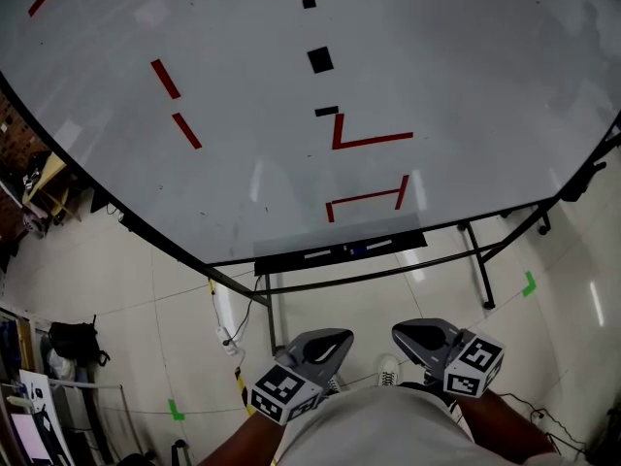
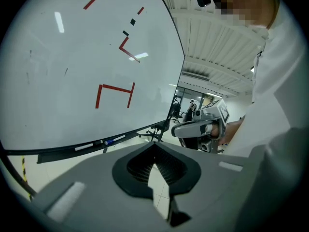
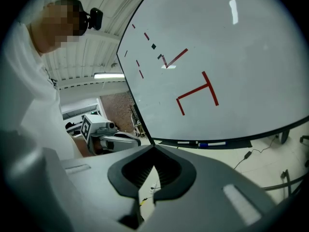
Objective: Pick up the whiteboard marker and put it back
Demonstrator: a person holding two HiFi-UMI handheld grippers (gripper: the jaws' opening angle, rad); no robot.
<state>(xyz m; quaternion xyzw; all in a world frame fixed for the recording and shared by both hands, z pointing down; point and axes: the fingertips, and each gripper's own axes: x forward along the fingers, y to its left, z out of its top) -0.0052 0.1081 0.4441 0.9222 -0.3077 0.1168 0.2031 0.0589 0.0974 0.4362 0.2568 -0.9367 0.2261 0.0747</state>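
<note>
Both left gripper [image 1: 338, 339] and right gripper [image 1: 404, 334] pressed together, empty, blue-capped white marker [image 1: 352, 249] on tray [image 1: 281, 261]

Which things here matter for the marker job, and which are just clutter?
Job:
- markers in the tray
- left gripper and right gripper, both shut and empty

Lying about:
- red marks and black squares on the whiteboard
- bag
- green floor tape
</note>
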